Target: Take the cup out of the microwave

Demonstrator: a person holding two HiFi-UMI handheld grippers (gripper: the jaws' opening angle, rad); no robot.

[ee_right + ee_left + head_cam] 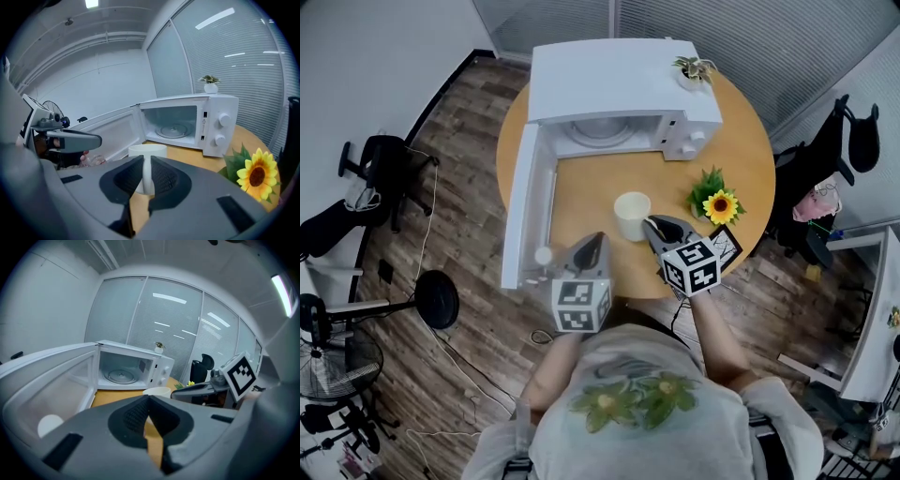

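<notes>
A white cup [632, 214] stands on the round wooden table [581, 202], in front of the white microwave [619, 80]. The microwave's door [523, 202] is swung wide open to the left, and only its glass turntable [174, 130] shows inside. My right gripper [649, 223] is at the cup's right side. In the right gripper view, my right gripper [143, 158] is shut on the cup's white handle [147, 177]. My left gripper [598, 239] hangs just left of the cup, near the door. Its jaws meet at the tips and hold nothing. The cup's rim [157, 391] shows just beyond them.
A sunflower [719, 203] with green leaves and a small printed card [727, 246] lie right of the cup. A small potted plant [694, 71] sits on the microwave's top. Office chairs [384, 173] and a fan stand on the floor around the table.
</notes>
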